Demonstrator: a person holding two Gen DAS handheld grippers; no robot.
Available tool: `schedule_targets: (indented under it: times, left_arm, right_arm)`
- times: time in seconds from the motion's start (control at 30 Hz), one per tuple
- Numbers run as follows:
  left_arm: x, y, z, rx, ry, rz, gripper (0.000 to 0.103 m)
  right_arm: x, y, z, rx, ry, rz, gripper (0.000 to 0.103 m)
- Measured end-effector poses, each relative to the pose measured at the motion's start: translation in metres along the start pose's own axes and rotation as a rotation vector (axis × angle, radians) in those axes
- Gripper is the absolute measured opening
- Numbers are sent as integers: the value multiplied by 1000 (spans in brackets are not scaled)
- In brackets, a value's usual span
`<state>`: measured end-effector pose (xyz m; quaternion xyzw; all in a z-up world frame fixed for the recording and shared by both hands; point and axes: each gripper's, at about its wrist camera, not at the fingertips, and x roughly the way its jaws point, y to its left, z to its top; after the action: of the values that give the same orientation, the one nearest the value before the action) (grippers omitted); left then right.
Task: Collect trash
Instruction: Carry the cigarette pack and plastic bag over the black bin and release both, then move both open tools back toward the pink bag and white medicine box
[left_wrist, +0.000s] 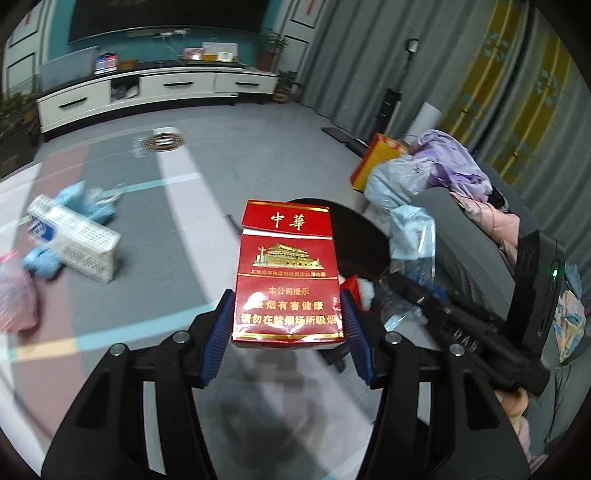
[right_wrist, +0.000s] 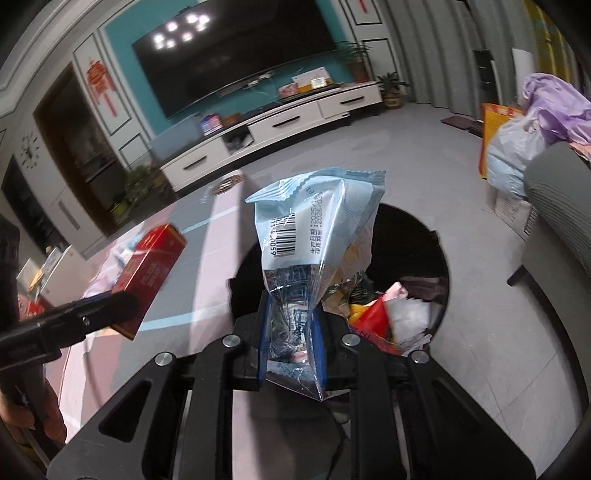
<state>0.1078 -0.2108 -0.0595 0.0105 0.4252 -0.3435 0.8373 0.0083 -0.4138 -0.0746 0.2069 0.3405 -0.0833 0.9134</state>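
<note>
My left gripper (left_wrist: 286, 317) is shut on a red cigarette pack (left_wrist: 288, 269) with gold lettering, held upright by its lower half. The same pack (right_wrist: 149, 273) shows at the left of the right wrist view. My right gripper (right_wrist: 291, 332) is shut on a crumpled light-blue and clear plastic wrapper (right_wrist: 314, 236) with a barcode. Just behind both held items stands a round black trash bin (right_wrist: 424, 236), with red, white and yellow wrappers inside. In the left wrist view the bin (left_wrist: 354, 236) sits behind the pack, and the right gripper's black body (left_wrist: 461, 332) reaches in from the right.
On the patterned floor mat lie a white carton (left_wrist: 74, 236), blue cloth (left_wrist: 88, 203) and a pink bag (left_wrist: 16, 295). A grey sofa (left_wrist: 480, 258) piled with clothes and bags stands at the right. A white TV cabinet (left_wrist: 147, 92) lines the far wall.
</note>
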Motion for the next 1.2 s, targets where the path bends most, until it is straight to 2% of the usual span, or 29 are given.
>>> schedule_targets:
  times: [0.13,0.4,0.47,0.5,0.53,0.57,0.67,0.77,1.0,1.2]
  left_arm:
    - [27,-16,13,35,14,-14,57]
    - [78,-36,25,83,73,8,58]
    - [86,-38,27,86,83,12,58]
    - [91,-40,28,91,87,15,61]
    - [93,-39,29,94,89,20,66]
    - [94,-39,30,94,88,28,72]
    - [88,-32,27,83,79,23,73]
    - [72,-22,21,61,66,19,79]
    - [29,10,-21,-20,77,41,83]
    - [-18,53,-69,-109,70,140,87]
  right_arm:
    - [8,-13,1,19,1,-16,21]
    - [27,-33,9,52,28,-49,24]
    - [36,-37,12,52,50,-62,37]
    - [40,-40,13,56,61,-64,42]
    - [44,-42,13,62,68,-69,53]
    - [47,-45,14,75,77,-80,57]
    - [44,-54,12,106,65,-93,59]
    - [34,-56,8,127,47,-77,62]
    - [15,-45,-6,133,64,-37,64]
    - [9,-14,-11,92,93,12,67]
